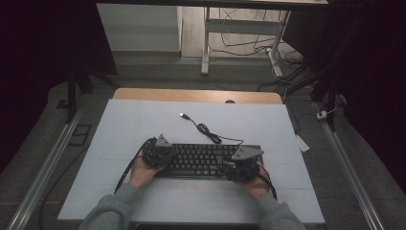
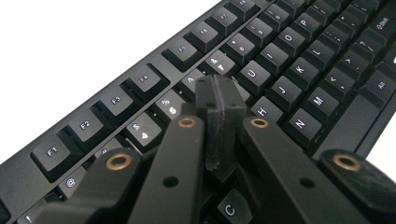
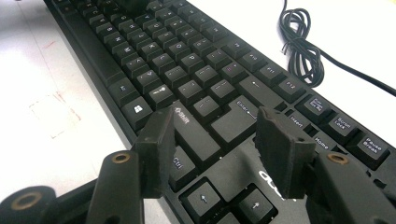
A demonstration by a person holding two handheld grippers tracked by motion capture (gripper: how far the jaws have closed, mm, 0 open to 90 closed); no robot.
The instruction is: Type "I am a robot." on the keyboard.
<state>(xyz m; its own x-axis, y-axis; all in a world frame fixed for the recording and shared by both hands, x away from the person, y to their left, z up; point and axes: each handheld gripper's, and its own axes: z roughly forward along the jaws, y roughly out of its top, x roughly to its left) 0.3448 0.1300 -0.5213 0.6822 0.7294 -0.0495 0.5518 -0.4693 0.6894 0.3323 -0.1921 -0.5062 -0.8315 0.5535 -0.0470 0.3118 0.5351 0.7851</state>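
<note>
Black keyboard [image 1: 206, 160] flat on the white table cover [image 1: 143, 129], near the person's edge, a gripper over each end.

In the left gripper view the left gripper [image 2: 219, 95] has its jaws pressed together into one black block, nothing between them, the tip over the keys beside G and H — whether it touches a key cannot be told. In the right gripper view the right gripper [image 3: 217, 128] stands spread, its pads on either side of the right Shift and Enter keys, above the arrow keys. The keyboard's cable [image 1: 206, 128] runs from its far edge in a small coiled bundle and ends in a USB plug [image 1: 182, 115] lying on the cover — well apart from both grippers. Grey sleeves [image 1: 112, 211] come in from the bottom edge of the high view.
</note>
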